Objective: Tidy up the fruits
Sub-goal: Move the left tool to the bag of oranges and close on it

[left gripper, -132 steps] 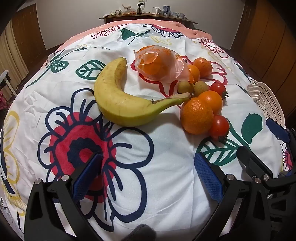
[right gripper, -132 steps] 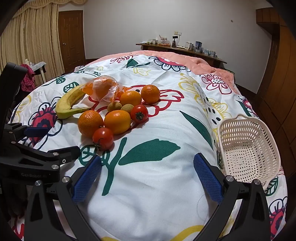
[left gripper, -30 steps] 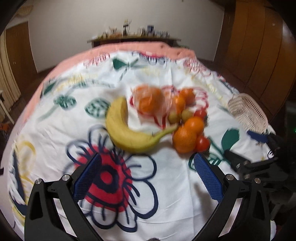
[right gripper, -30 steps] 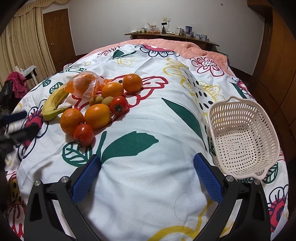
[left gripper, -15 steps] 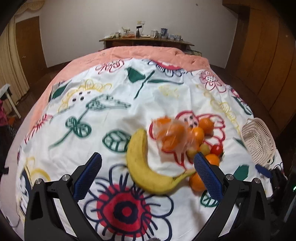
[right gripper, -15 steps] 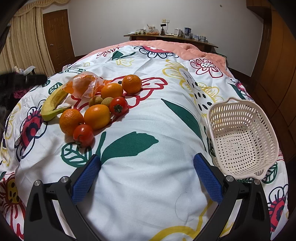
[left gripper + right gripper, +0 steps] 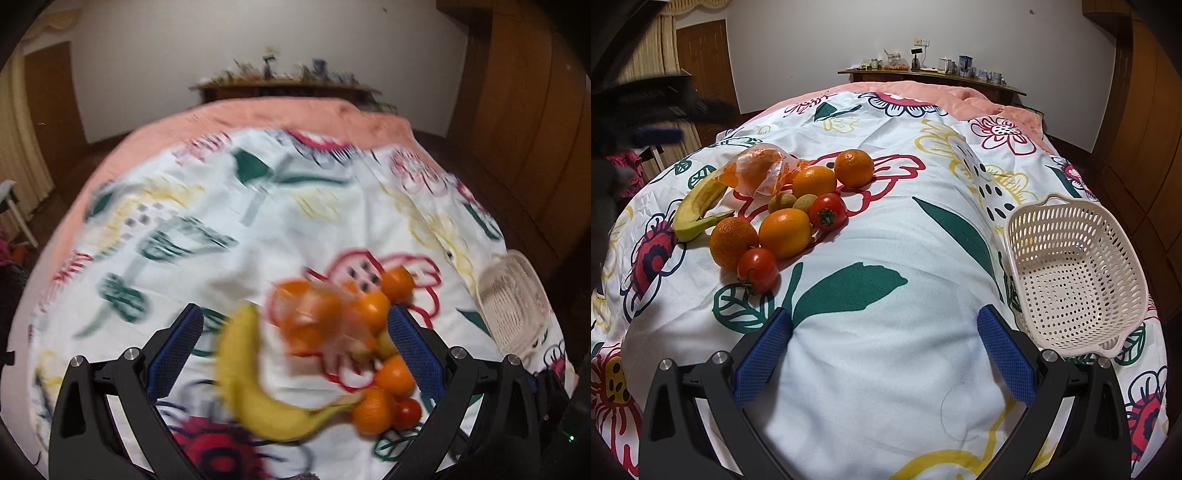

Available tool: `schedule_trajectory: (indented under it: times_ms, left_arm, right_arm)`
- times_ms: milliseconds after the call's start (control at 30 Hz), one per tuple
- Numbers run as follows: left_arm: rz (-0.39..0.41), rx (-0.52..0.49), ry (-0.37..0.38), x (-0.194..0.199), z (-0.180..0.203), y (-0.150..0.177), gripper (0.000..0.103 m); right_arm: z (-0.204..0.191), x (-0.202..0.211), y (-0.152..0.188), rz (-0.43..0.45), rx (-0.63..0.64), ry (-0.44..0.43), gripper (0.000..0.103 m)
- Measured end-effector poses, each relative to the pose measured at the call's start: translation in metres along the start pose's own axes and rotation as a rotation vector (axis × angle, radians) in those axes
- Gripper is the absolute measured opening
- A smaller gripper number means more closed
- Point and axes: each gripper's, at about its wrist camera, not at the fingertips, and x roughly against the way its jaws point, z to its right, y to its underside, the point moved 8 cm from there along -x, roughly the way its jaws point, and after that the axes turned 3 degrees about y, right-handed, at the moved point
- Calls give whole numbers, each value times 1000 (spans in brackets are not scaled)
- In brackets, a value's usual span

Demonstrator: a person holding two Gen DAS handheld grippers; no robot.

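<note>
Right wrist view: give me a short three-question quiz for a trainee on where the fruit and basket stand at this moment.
1. True or false: the basket already holds fruit.
2. How many tomatoes lie in the fruit pile?
3. Multiple choice: the banana lies at which edge of the pile? A) nearest the basket B) farthest from the basket C) inside the plastic bag

Key
1. False; it is empty, and both the left gripper and the right gripper are open and hold nothing.
2. Two: one tomato near the camera, another mid-pile.
3. B
</note>
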Motion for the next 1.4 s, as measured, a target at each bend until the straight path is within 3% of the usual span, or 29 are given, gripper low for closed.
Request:
schedule_trajectory:
  times_ms: [200, 367, 533, 733, 967, 1033, 1100, 1200, 1300, 1367, 1400]
  left_arm:
    - [-23, -59, -65, -35, 11, 10, 101]
    - [-54, -28, -45, -51, 6, 14, 99]
    - [-54, -32, 13, -55, 11, 14, 79]
    - [-34, -9, 53, -51, 9, 17, 72]
    - [-61, 63, 91, -51, 2, 18, 73]
    - [-52, 63, 81, -49, 7, 12, 90]
    - [-40, 29, 64, -47, 16, 7, 97]
    - [-65, -57, -32, -55, 26, 5, 98]
    - [-115, -52, -81, -70, 19, 10, 98]
    - [-115, -15, -50, -74, 13, 11, 97]
    - [-114, -7, -39, -73, 11, 11, 92]
  right_arm:
    - [0, 1, 0, 5, 0, 0, 98]
    - [1, 1, 1, 9, -1, -2, 98]
    - [1, 2, 1, 8, -4, -4, 98]
    - [2, 3, 3, 1, -10, -14, 98]
    - [2, 3, 4, 1, -8, -12, 98]
    - [2, 3, 3, 1, -8, -13, 98]
    - [2, 3, 4, 1, -9, -14, 98]
    - [2, 3, 4, 2, -9, -14, 98]
    - [2, 3, 3, 3, -10, -17, 98]
    - [2, 2, 4, 2, -9, -17, 98]
    - [2, 2, 3, 2, -8, -17, 98]
